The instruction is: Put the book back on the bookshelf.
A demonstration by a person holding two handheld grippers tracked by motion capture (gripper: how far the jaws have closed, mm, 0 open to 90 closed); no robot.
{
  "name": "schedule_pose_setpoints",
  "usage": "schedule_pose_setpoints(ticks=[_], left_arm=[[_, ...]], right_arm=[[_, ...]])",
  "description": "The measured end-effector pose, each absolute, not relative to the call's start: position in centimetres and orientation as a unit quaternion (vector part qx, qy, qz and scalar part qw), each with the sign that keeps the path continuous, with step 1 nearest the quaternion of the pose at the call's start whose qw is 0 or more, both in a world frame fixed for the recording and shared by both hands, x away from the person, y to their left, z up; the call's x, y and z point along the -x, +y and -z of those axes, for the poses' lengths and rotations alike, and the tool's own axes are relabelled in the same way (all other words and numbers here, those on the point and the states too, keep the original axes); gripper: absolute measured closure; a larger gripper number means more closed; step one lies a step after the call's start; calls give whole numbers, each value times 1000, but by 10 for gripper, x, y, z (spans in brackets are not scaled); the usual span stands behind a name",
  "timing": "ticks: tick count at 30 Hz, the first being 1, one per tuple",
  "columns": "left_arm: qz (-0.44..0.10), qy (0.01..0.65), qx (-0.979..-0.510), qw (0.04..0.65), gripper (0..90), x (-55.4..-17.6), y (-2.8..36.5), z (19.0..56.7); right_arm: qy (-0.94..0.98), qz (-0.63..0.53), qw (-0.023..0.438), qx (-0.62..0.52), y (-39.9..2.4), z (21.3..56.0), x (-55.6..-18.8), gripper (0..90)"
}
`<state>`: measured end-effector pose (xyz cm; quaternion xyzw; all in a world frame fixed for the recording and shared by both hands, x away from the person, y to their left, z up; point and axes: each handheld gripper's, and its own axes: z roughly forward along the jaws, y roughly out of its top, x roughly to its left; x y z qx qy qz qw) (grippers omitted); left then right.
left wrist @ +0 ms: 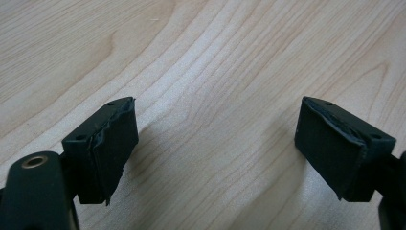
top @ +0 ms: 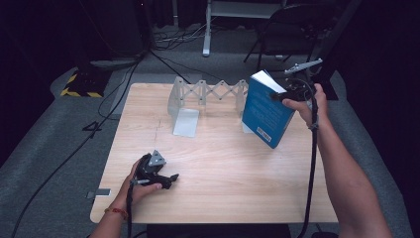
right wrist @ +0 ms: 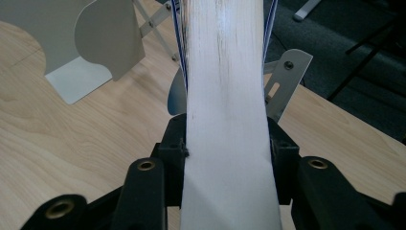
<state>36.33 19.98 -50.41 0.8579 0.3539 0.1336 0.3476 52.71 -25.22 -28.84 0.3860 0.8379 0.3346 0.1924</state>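
Your left claw point(top: 171, 177) sits near the tabletop's point(top: 223, 168) front-left corner, jaws wide apart with nothing between. Over by the right edge, your right claw point(top: 277, 95) is clamped on the blue book point(top: 265, 111), tilted beside the folding rack point(top: 208, 94).

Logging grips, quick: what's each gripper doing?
Left gripper: open, nothing held, over the table.
Right gripper: closed on the book.
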Motion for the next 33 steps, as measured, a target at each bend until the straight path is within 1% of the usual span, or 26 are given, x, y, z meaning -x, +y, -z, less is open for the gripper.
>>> schedule_pose_setpoints(ticks=[10, 15, 20, 22, 26, 30, 33], left_arm=[[-133, 353, -858, 348, 154, -364, 200, 504], [-132, 351, -859, 348, 153, -364, 200, 504], [-131, 350, -860, 349, 154, -363, 200, 504], [-132, 348, -861, 348, 154, -364, 200, 504], [-131, 347, -860, 349, 154, -363, 200, 504], [-131, 346, -861, 350, 154, -363, 200, 504], [-131, 344, -862, 349, 154, -363, 200, 504]], right_arm=[[826, -333, 217, -399, -236, 279, -539, 607], [821, -341, 217, -403, -234, 274, -544, 606], [805, -343, 237, -421, -230, 270, -550, 606], [797, -340, 249, -432, -228, 271, -554, 606], [784, -345, 254, -448, -229, 274, -558, 606], [763, -353, 272, -469, -230, 281, -560, 606], [757, -354, 273, -477, -231, 285, -562, 605]])
